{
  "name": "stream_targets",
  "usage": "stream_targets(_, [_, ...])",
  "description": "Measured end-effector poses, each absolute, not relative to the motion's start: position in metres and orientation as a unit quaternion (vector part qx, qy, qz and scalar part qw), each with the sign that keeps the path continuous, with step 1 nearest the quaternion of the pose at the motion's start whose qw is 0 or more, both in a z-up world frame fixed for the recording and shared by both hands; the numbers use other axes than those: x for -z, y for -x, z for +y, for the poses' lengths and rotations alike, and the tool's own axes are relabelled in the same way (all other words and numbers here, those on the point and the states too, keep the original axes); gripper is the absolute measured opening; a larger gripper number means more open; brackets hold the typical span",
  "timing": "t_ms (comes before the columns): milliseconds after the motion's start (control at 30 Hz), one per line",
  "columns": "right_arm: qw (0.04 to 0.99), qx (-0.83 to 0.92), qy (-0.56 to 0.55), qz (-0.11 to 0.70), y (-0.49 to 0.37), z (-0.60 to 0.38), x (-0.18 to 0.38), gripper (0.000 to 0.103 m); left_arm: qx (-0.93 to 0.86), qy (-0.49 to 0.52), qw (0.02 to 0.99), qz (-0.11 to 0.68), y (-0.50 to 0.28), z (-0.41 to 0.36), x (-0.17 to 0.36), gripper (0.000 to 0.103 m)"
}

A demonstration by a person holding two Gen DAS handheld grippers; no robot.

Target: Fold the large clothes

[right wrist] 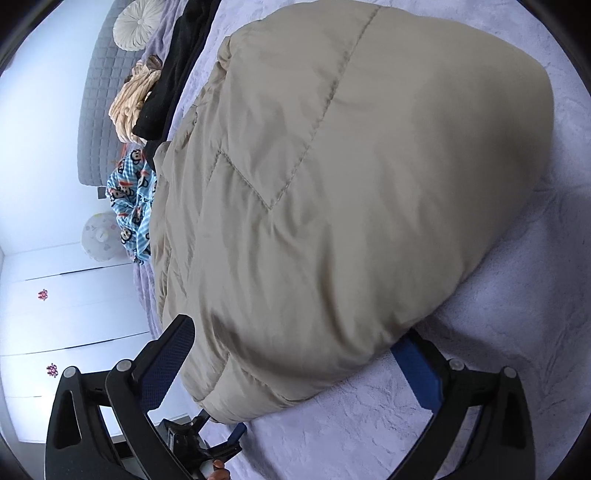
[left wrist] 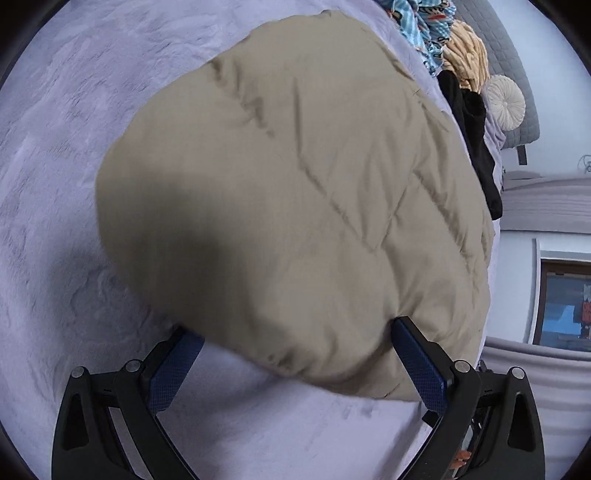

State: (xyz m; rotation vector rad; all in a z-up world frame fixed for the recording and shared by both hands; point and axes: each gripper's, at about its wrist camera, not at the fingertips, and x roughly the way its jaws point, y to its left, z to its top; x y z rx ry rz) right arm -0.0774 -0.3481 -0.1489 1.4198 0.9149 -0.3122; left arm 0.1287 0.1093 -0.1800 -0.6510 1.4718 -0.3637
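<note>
So the big beige puffy jacket [left wrist: 295, 206] sits folded in a fat bundle mid-frame on the lavender bed [left wrist: 55, 184]. Left gripper [left wrist: 295, 354] and right gripper [right wrist: 295, 354] both have fingers spread wide around its near edge, gripping nothing. Other clothes [right wrist: 144, 110] are piled upper left in the right view.

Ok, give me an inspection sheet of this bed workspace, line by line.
Surface: lilac bedspread, rumpled.
Job's things: beige quilted coat, bundled in a puffy mound on the bedspread.
Clutter: blue print cloth, tan cloth, black garment, round cushion piled near the grey headboard.
Grippers: left claw open astride the coat's edge; right claw open, likewise.
Cables: nothing seen.
Surroundings: white cupboards, window.
</note>
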Motion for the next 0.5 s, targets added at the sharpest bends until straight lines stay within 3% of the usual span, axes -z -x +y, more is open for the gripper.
stream_targets(300, [0.647,0.101,-0.644,0.395,0.046,-0.355,0.161,0.103,0.126,0.338,0.703,0.613,-0.16,0.113,0.187,0.101])
stream_targets(333, [0.644,0.101,-0.647,0.396,0.044,-0.354,0.164,0.103,0.121,0.337,0.708,0.609,-0.161,0.111,0.188,0.097])
stream_targets(400, [0.635,0.107,-0.655,0.395,0.042,-0.356,0.172,0.103,0.111,0.319,0.723,0.603,-0.16,0.108,0.183,0.072])
stream_targets(467, [0.626,0.112,-0.667,0.389,0.044,-0.357,0.175,0.102,0.124,0.306,0.734,0.594,-0.159,0.103,0.175,0.036])
stream_targets(500, [0.622,0.114,-0.673,0.385,0.045,-0.357,0.175,0.098,0.133,0.285,0.745,0.588,-0.157,0.103,0.167,0.031])
